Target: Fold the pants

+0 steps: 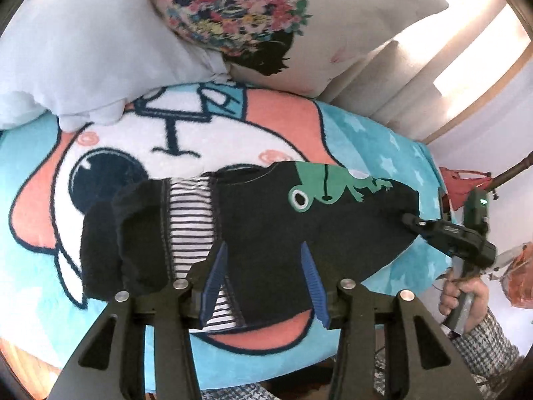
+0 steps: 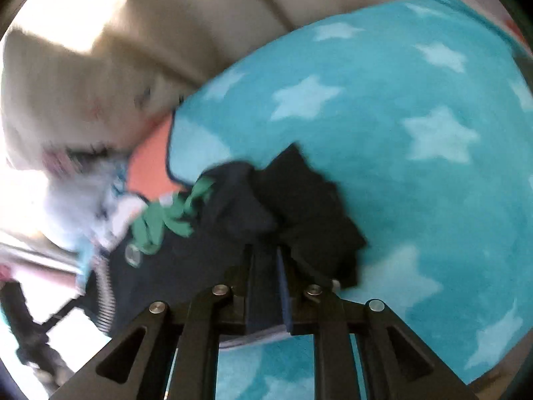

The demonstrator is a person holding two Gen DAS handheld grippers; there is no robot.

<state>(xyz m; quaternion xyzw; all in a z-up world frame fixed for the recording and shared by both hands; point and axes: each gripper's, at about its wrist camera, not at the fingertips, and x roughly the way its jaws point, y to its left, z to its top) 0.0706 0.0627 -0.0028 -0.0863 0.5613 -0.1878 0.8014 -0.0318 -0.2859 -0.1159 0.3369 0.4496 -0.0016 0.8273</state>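
Both of my grippers sit over the dark pants (image 1: 266, 230) spread across the middle of the left wrist view. My left gripper (image 1: 265, 263) has its blue pads (image 1: 213, 276) apart above the cloth, nothing pinched between them. My right gripper (image 1: 411, 221) shows at the right edge of that view, its tip on the far end of the pants, with my hand (image 1: 461, 295) on the handle below it. From its own blurred view, the right gripper (image 2: 266, 260) has its jaws only narrowly apart with dark fabric bunched at the tips; I cannot tell whether the pads press on it.

On the pants, a green frog print (image 1: 329, 185) lies toward the upper right, and a striped lining (image 1: 191, 223) shows at the left end. Under them is a turquoise blanket (image 2: 416, 183) with pale stars and a large cartoon face (image 1: 126, 166). At the top of the left view lie a white pillow (image 1: 83, 50) and a flowered pillow (image 1: 266, 16).
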